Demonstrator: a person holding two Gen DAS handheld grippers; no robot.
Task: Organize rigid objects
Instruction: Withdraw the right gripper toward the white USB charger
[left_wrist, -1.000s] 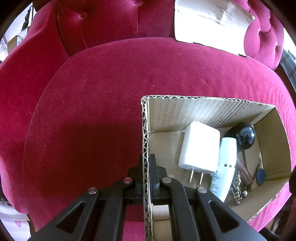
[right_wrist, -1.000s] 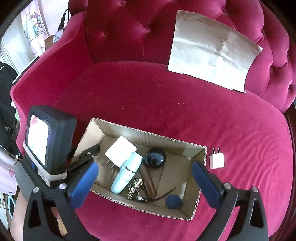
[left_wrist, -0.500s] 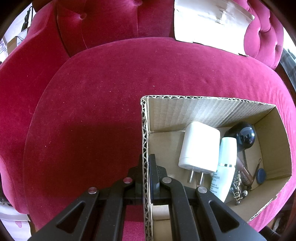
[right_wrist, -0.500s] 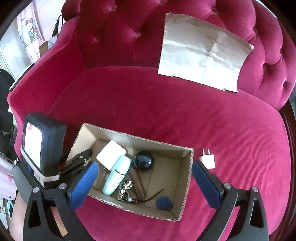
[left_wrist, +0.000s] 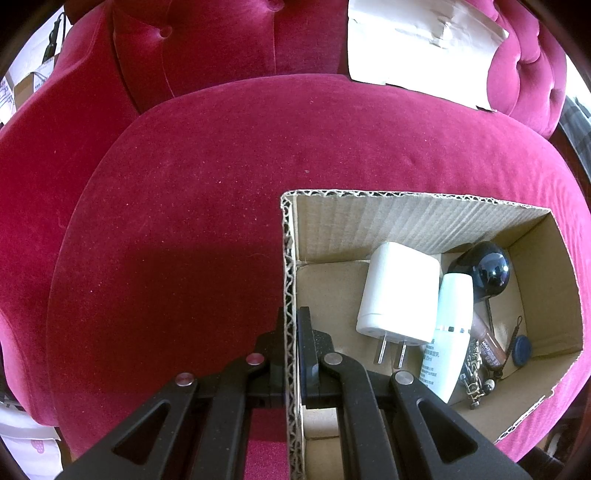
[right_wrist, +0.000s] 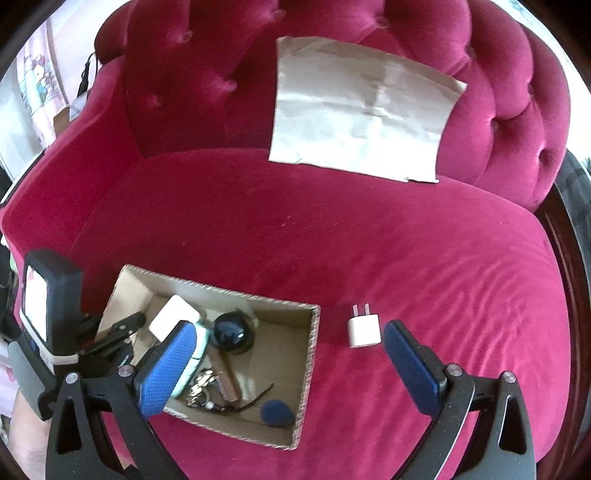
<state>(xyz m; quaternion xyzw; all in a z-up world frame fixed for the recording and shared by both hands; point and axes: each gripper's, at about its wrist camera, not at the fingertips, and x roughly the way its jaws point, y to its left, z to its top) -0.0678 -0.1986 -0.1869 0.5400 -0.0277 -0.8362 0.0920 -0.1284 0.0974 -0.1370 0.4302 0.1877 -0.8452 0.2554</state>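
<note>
1. Lying on the sofa seat (right_wrist: 369, 240) just beside the cardboard box (right_wrist: 312, 354), the small white charger (right_wrist: 364, 329) looks light, hard and smooth, probably slippery.
2. Right tongs (right_wrist: 288, 365) gape wide above it; take its flat sides, clear of the prongs.
3. Left tongs (left_wrist: 291, 332) pinch the box wall.

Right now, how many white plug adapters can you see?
2: a larger charger inside the cardboard box, and a small adapter on the sofa cushion just right of it.
</note>
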